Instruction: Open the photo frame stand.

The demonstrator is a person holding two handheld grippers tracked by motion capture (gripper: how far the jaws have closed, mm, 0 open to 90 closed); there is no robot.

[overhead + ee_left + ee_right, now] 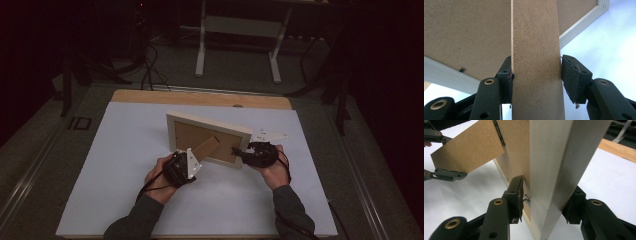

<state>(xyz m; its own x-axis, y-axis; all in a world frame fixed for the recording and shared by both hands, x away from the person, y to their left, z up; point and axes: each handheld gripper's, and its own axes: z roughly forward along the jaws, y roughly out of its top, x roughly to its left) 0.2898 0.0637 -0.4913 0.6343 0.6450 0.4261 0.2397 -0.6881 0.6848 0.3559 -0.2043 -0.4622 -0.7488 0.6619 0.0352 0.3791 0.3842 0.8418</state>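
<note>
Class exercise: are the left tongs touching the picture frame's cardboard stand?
Touching. In the left gripper view, the left tongs straddle the cardboard stand, both pads flat against its edges with no gap showing.

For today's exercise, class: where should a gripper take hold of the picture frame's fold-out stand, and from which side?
Grip the stand near its free lower end, across its narrow width, coming from the frame's back. The strip is flat with parallel edges and swings out from the backing there, as the left gripper holds it while the right gripper steadies the frame's edge.
</note>
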